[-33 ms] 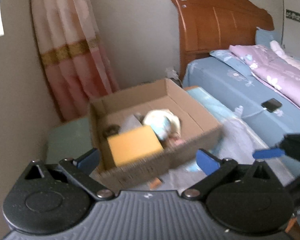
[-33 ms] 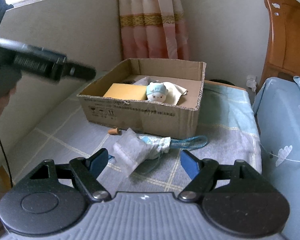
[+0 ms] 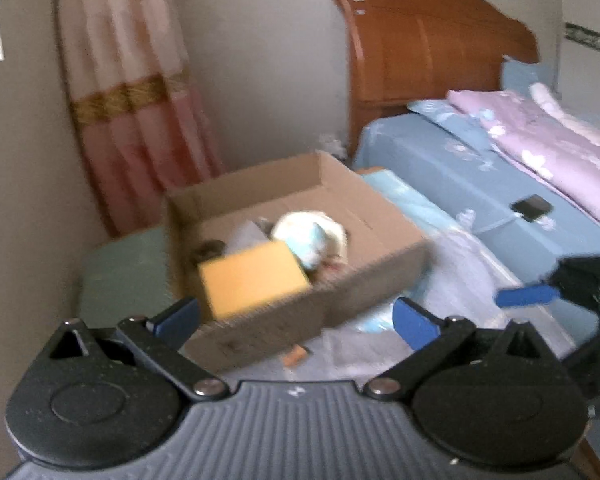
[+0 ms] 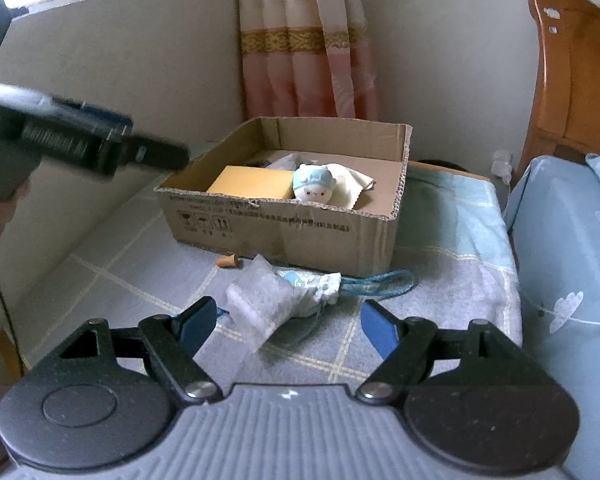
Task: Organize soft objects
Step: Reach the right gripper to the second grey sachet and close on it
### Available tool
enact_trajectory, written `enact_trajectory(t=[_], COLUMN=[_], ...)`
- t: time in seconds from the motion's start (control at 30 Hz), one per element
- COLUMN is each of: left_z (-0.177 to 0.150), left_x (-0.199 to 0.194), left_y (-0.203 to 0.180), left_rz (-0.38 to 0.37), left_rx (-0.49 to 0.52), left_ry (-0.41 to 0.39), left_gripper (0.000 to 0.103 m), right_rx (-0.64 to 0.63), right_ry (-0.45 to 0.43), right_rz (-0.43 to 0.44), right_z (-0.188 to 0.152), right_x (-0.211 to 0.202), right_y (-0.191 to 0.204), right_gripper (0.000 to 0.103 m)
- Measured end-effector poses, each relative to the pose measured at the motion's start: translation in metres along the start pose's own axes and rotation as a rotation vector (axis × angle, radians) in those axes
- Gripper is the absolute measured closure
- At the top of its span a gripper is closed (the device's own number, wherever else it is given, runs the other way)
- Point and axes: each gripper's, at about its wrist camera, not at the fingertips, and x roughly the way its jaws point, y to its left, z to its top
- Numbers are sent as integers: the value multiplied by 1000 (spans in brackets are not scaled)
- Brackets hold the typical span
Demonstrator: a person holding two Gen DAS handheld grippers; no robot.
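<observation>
An open cardboard box stands on a checked blue bedcover. In the box lie a yellow sponge block, a small plush toy with a blue cap and a white cloth. In front of the box lie a clear plastic bag, a blue patterned pouch with a cord, and a small orange piece. My right gripper is open just short of the bag. My left gripper hovers near the box's front corner, jaws opening with nothing between them.
A bed with a blue sheet, a purple quilt and a wooden headboard lies to the right, with a black phone on it. A pink curtain hangs behind the box. A wall runs along the left.
</observation>
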Motion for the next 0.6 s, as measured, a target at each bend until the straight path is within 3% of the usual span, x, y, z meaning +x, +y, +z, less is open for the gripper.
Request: enact_trajectory(t=[0.13, 0.3, 0.6], left_z=[-16, -36, -65], left_x=[10, 21, 35], left_y=[-12, -14, 0], left_rz=[-4, -9, 81], left_rx=[23, -24, -70], left_ry=[35, 89, 164], left_gripper=[1, 1, 1], right_rx=[7, -6, -225], right_ry=[5, 20, 16], right_rz=[-12, 1, 55], right_z=[-6, -14, -1], right_x=[-3, 1, 30], right_y=[0, -3, 12], right_gripper=[20, 20, 22])
